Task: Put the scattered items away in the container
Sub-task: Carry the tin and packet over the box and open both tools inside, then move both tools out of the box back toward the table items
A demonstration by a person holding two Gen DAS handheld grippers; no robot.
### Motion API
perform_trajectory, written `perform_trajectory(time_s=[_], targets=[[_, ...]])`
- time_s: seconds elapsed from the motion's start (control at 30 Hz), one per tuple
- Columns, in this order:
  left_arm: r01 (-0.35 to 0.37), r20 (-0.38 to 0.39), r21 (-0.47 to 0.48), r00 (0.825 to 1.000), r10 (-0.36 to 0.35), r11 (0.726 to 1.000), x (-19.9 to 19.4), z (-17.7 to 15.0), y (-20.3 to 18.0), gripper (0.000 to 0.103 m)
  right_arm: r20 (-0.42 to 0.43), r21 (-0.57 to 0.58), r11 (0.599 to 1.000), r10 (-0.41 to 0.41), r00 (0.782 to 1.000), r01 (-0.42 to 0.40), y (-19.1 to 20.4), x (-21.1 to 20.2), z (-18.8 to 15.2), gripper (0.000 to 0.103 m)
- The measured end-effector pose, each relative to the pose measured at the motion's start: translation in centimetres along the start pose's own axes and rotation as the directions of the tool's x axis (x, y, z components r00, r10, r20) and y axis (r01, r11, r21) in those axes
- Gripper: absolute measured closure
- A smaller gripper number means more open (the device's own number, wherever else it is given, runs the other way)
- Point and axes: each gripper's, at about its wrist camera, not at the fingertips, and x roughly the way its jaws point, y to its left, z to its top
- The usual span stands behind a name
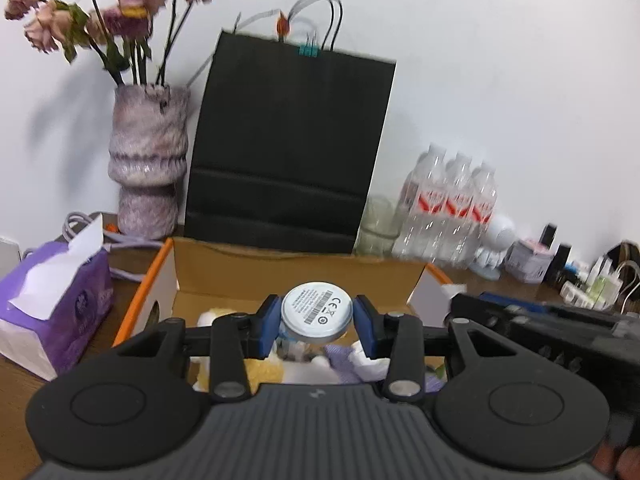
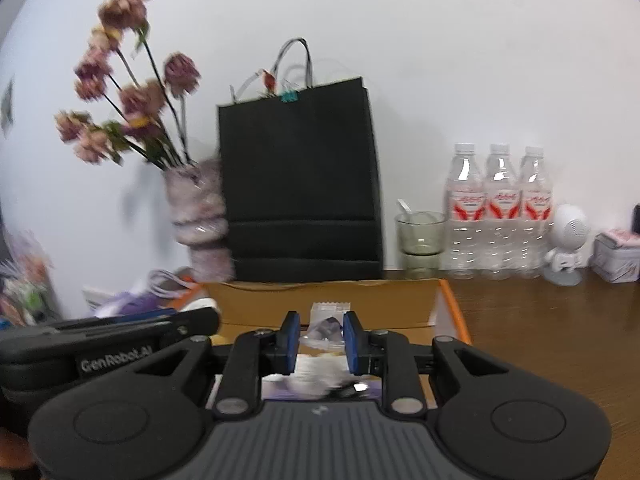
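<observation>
My left gripper (image 1: 316,324) is shut on a round silver-white disc (image 1: 316,312) with a printed label, its blue pads (image 1: 266,330) pressing the disc's sides. It hangs over an open cardboard box (image 1: 280,276) with orange edges that holds several soft yellow, white and purple items (image 1: 360,364). My right gripper (image 2: 322,338) hovers above the same box (image 2: 380,300), its pads close together on a small clear plastic packet (image 2: 326,328) with something dark inside. The left gripper's body (image 2: 120,336) shows at the left of the right wrist view.
Behind the box a black paper bag (image 1: 288,152) stands against the wall, with a mottled vase (image 1: 148,160) of dried flowers to its left. A purple tissue pack (image 1: 56,308) lies left. On the wooden table (image 2: 540,320) at right: water bottles (image 2: 500,208), glass cup (image 2: 420,232), white figurine (image 2: 566,244).
</observation>
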Motion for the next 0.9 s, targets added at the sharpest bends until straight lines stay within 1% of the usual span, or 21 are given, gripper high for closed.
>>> perform_trajectory(time_s=[0.17, 0.23, 0.33, 0.37, 0.4, 0.43, 0.47, 0.5, 0.53, 0.63, 0.77, 0.9], targets=[[-0.032, -0.031, 0.0, 0.999, 0.032, 1.0, 1.2, -0.6, 0.8, 0.063, -0.04, 0.029, 1.0, 0.001, 0.999, 0.0, -1.1, 1.3, -0.6, 0.081], [-0.035, -0.035, -0.005, 0.999, 0.034, 0.999, 1.3, -0.7, 0.9, 0.063, -0.054, 0.045, 0.999, 0.019, 0.998, -0.017, -1.3, 1.6, -0.8, 0.081], [-0.033, -0.033, -0.016, 0.999, 0.032, 0.999, 1.2, -0.7, 1.0, 0.062, -0.059, 0.041, 0.999, 0.024, 0.998, -0.022, -1.4, 1.8, -0.9, 0.081], [-0.036, -0.033, -0.018, 0.999, 0.035, 0.999, 1.2, -0.7, 1.0, 0.058, -0.059, 0.043, 0.999, 0.027, 0.998, -0.025, -1.4, 1.8, -0.9, 0.08], [-0.039, -0.036, -0.018, 0.999, 0.038, 0.999, 1.3, -0.6, 1.0, 0.038, -0.062, 0.047, 0.998, 0.033, 0.998, -0.03, -1.5, 1.8, -0.9, 0.077], [-0.045, -0.043, -0.019, 0.998, 0.045, 0.999, 1.3, -0.5, 1.1, 0.022, -0.069, 0.05, 0.998, 0.037, 0.997, -0.034, -1.6, 1.9, -0.9, 0.056], [-0.075, -0.05, -0.023, 0.996, 0.073, 0.997, 1.3, -0.5, 1.1, 0.004, -0.078, 0.053, 0.998, 0.037, 0.996, -0.033, -1.7, 2.0, -0.9, 0.038], [-0.114, -0.05, -0.025, 0.992, 0.112, 0.993, 1.3, -0.4, 1.1, 0.0, -0.084, 0.058, 0.998, 0.026, 0.996, -0.021, -1.8, 2.0, -0.9, 0.009], [-0.129, -0.042, -0.022, 0.991, 0.128, 0.991, 1.1, -0.2, 1.2, 0.0, -0.084, 0.064, 0.998, 0.009, 0.996, -0.003, -2.0, 1.9, -0.8, 0.0], [-0.122, -0.037, -0.029, 0.992, 0.121, 0.992, 0.8, 0.0, 1.4, 0.0, -0.089, 0.068, 0.998, -0.002, 0.996, 0.008, -2.4, 1.6, -0.5, 0.0], [-0.138, -0.044, -0.013, 0.99, 0.137, 0.99, 0.9, -0.1, 1.1, 0.0, -0.095, 0.058, 0.998, -0.018, 0.995, 0.024, -2.3, 1.5, -0.4, 0.0], [-0.136, -0.047, -0.008, 0.99, 0.135, 0.991, 0.9, -0.2, 0.9, 0.0, -0.097, 0.051, 0.998, -0.017, 0.995, 0.022, -2.2, 1.5, -0.4, 0.0]])
